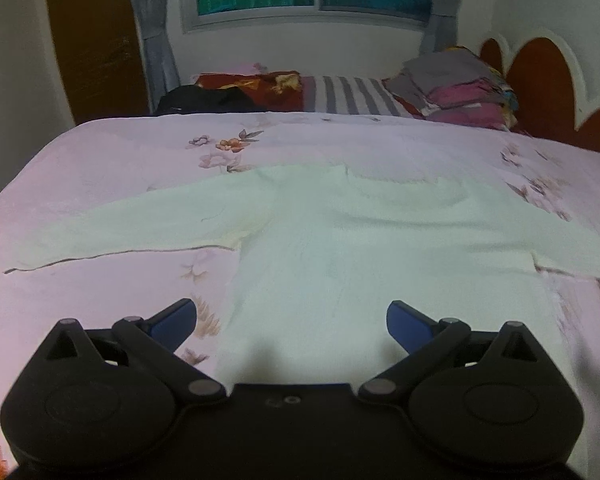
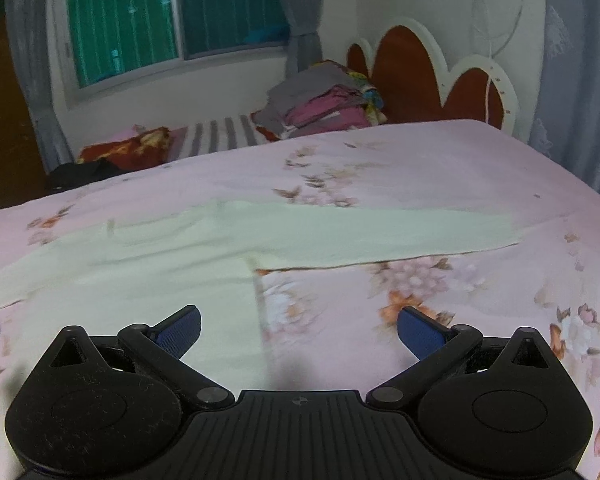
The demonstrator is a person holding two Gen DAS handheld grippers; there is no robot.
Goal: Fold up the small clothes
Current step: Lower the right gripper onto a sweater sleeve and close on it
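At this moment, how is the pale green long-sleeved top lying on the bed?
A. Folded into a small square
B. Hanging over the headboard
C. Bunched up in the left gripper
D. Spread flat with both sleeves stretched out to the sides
D: the pale green top lies flat on the floral bedsheet, sleeves out sideways, with both the left gripper and right gripper open above it.

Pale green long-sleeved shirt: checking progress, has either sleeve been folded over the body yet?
No, the pale green long-sleeved shirt lies flat with both sleeves spread outward.

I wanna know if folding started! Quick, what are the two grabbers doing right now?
Left gripper: open, holding nothing, over the pale green shirt.
Right gripper: open, holding nothing, over the shirt's edge.
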